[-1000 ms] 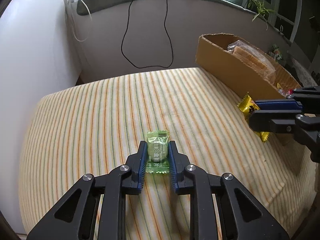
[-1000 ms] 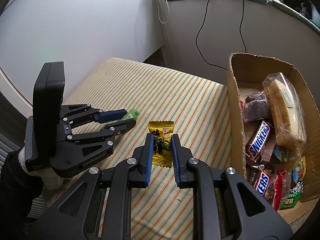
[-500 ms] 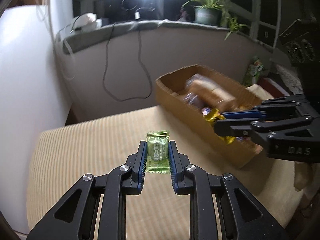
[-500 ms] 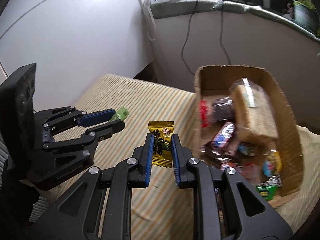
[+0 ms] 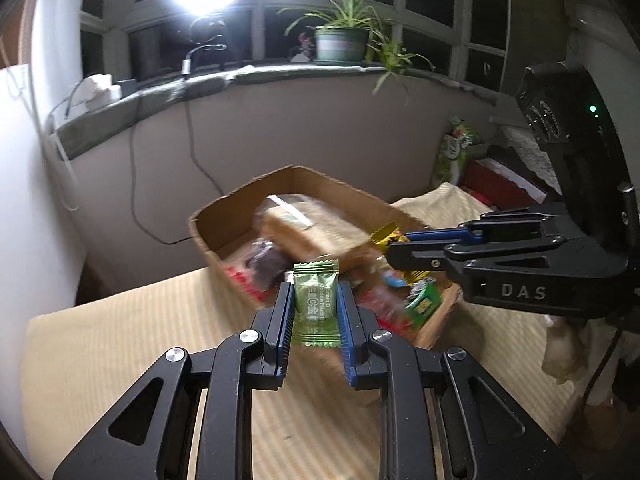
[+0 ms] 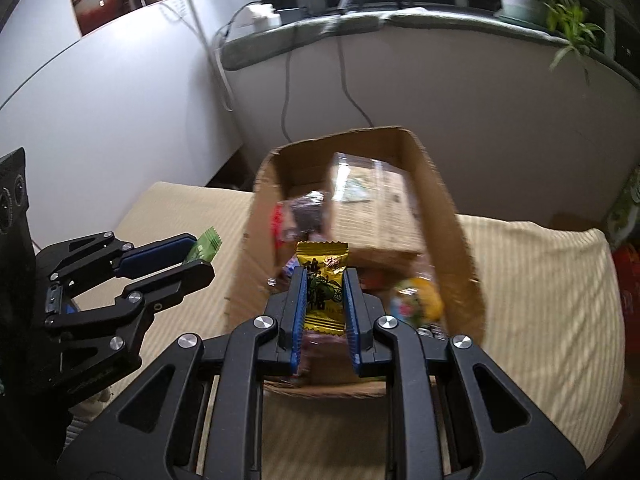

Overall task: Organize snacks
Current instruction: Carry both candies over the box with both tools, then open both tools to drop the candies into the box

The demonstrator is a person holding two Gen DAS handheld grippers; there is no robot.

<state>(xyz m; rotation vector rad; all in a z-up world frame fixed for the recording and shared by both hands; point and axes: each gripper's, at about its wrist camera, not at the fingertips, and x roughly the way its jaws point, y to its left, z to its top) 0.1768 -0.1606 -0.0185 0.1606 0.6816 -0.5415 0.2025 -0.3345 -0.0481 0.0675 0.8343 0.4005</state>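
Candy is what both tongs are carrying, and each piece is looking feather-light: a small crimped foil sachet, soft at the sealed ends, slick on its faces, with a firmer lump in the middle. The middle is where a grip is likely holding best, since the thin crimped ends would probably fold or slide out.

The left gripper (image 5: 314, 312) is pinching the green candy (image 5: 315, 302) across its width, the blue pads closed to just the width of the wrapper, the sachet standing upright with its top edge poking above the fingertips. It is hanging in the air just short of the near-left wall of the cardboard box (image 5: 208, 236), over the striped cloth (image 5: 120, 340).

The right gripper (image 6: 325, 304) is clamping the yellow candy (image 6: 323, 280) the same way, jaws narrowed to the wrapper and touching nothing else. It is hovering above the near end of the box, whose inside is already showing a bagged bread loaf (image 6: 368, 204) towards the far end and a jumble of bars and wrapped sweets nearer, blurred too much to name further.

Judging by this, both pieces are about to be dropped in; being so light, they may be clinging to the pads for a moment when the jaws are opening, so releasing well inside the box walls seems the safer course.
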